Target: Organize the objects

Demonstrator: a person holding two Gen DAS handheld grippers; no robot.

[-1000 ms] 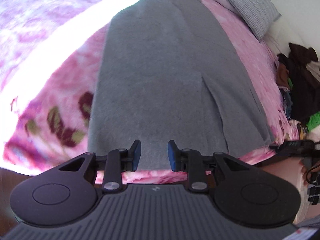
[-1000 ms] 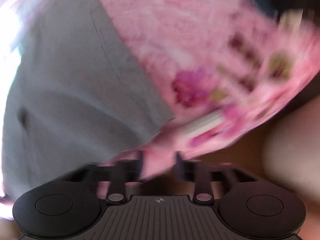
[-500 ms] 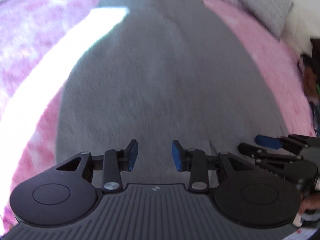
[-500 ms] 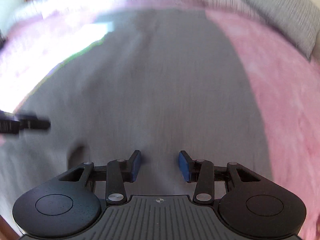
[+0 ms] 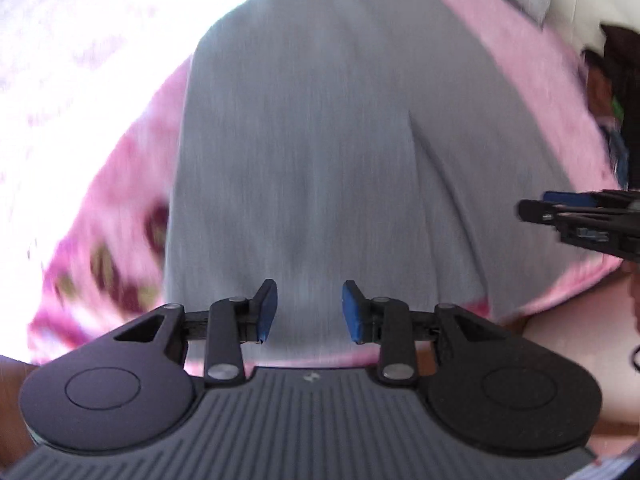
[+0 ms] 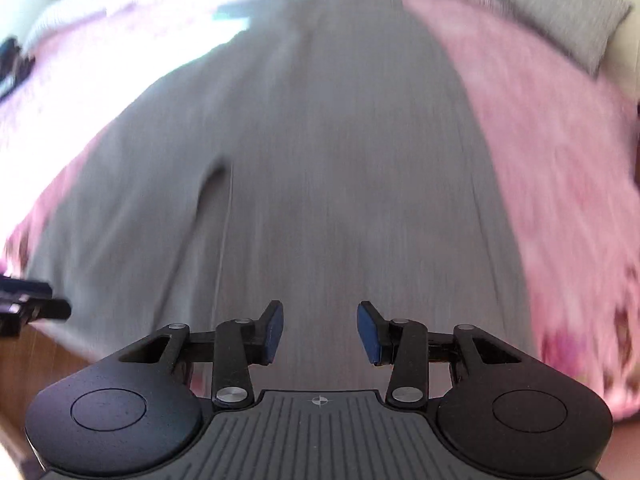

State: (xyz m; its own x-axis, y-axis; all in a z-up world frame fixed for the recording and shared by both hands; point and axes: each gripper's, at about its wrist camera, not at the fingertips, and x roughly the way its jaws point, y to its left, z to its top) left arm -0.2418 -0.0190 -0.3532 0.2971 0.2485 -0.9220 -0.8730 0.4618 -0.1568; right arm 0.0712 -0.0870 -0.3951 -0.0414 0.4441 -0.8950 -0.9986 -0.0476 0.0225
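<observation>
Grey garment (image 5: 320, 140) lies flat on pink blanket (image 5: 532, 92), stretching toward 12 o'clock. Left gripper (image 5: 308, 306) and right gripper (image 6: 320, 332) hover over near hem, jaws part open, nothing held. Likely step: approaching hem. Next: lower, pinch fabric edge.

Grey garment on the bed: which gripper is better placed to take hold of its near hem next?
Probably left. The left gripper, jaws open and empty, hangs right at the grey garment's near hem. The right gripper, also open and empty, sits over the cloth's middle, further up from the hem.
</observation>
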